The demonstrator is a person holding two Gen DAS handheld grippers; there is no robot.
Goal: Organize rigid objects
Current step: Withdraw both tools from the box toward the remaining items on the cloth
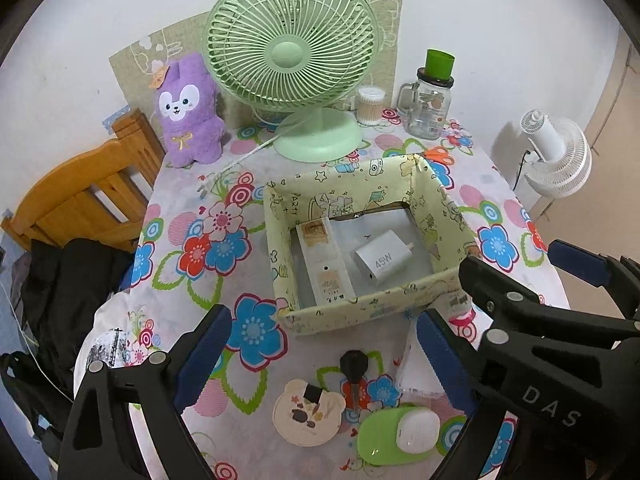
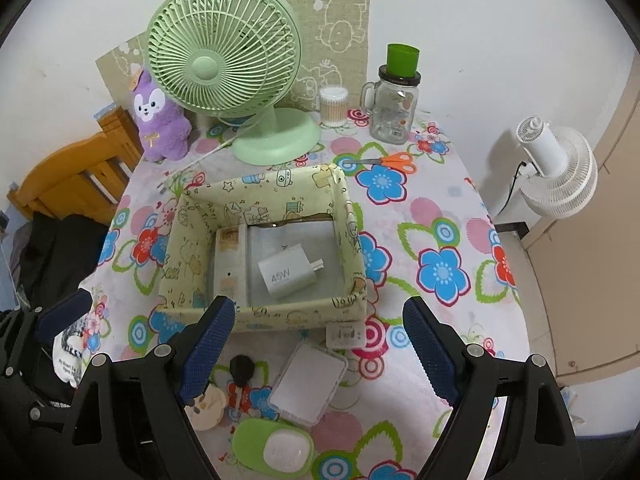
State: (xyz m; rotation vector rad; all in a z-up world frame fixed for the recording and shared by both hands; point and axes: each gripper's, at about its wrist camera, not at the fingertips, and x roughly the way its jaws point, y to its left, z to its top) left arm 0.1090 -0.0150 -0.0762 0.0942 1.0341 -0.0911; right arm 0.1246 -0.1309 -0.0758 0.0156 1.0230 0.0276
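Both claws wide open, holding nothing. Left claw (image 1: 324, 360) hovers over key (image 1: 353, 372), bear coaster (image 1: 308, 412) and green case (image 1: 396, 432); right claw (image 2: 320, 344) over clear box (image 2: 308, 384). All sit on desk (image 2: 452, 312), just short of bin (image 2: 256, 316). Bin already holds charger (image 2: 280, 276) and a long flat pack (image 2: 228, 260).

Likely next: grab clear box. Straddle its short sides, drop square, close firmly, lift clear of the bin's soft wall, set down beside charger.
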